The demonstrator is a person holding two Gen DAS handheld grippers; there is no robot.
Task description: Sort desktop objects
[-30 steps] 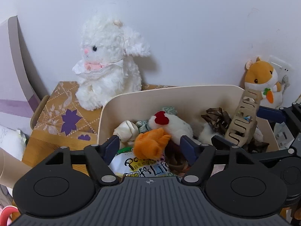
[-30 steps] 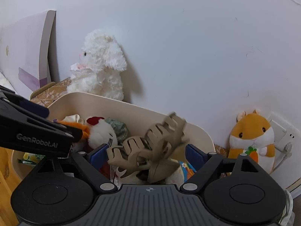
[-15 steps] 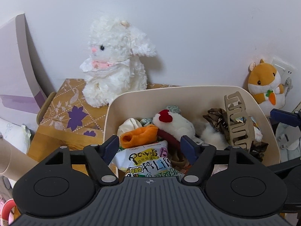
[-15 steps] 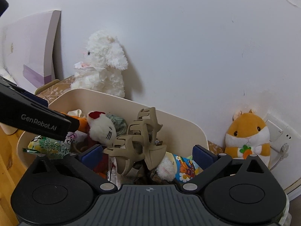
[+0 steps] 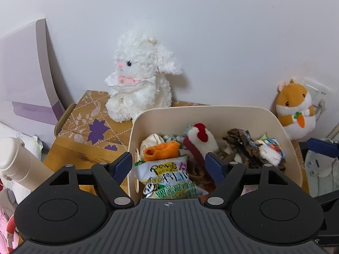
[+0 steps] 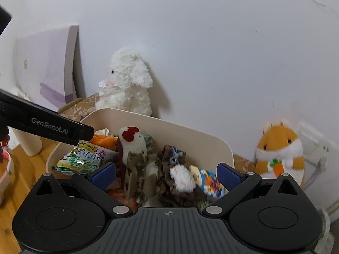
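Observation:
A cream bin (image 5: pixel 243 111) (image 6: pixel 190 131) holds a snack bag (image 5: pixel 167 175), an orange cloth (image 5: pixel 162 153), a white plush with a red bow (image 5: pixel 201 137) (image 6: pixel 133 141), a brown scrunchie (image 5: pixel 243 146) (image 6: pixel 171 158) and a tan hair claw clip (image 6: pixel 137 173). My left gripper (image 5: pixel 168 165) is open and empty above the bin's near left side. My right gripper (image 6: pixel 166 172) is open and empty above the bin's near right side; the clip lies in the bin below it. One of its blue fingertips (image 5: pixel 322 145) shows at the right of the left wrist view.
A white plush rabbit (image 5: pixel 139 80) sits on a patterned box (image 5: pixel 89 122) behind the bin. An orange hamster plush (image 5: pixel 295 108) (image 6: pixel 279 150) stands at the right by a wall socket. A cream bottle (image 5: pixel 19 165) lies at left. A purple-and-white box (image 5: pixel 23 76) leans on the wall.
My right gripper opened and let go of the hair clip, which dropped into the bin. Both grippers pulled back and up from the bin. The orange cloth settled into the bin.

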